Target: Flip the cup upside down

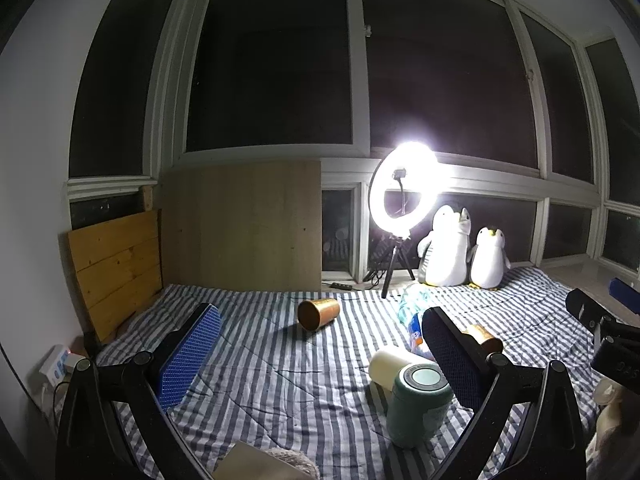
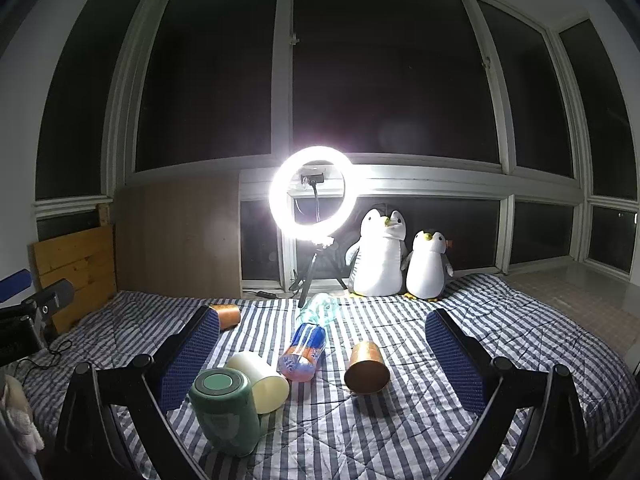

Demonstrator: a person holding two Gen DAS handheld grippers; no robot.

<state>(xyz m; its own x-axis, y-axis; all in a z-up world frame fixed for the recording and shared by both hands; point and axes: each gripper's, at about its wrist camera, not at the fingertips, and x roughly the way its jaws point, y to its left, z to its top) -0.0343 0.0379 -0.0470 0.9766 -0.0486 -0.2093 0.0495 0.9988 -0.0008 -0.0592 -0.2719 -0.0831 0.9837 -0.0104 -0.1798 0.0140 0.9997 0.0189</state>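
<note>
Two copper cups lie on their sides on a striped bedcover. One copper cup (image 1: 318,313) lies ahead of my left gripper (image 1: 320,340), mouth toward me; it shows far left in the right wrist view (image 2: 226,315). The other copper cup (image 2: 366,367) lies between the fingers of my right gripper (image 2: 322,344), mouth toward me; in the left wrist view (image 1: 486,338) the right finger partly hides it. A cream cup (image 2: 262,380) lies on its side against an upright green cup (image 2: 224,414). Both grippers are open and empty.
A plastic bottle (image 2: 308,350) with a blue and orange label lies mid-bed. A lit ring light (image 2: 312,196) on a tripod and two plush penguins (image 2: 380,256) stand at the back by the windows. A wooden headboard (image 1: 116,268) is at the left.
</note>
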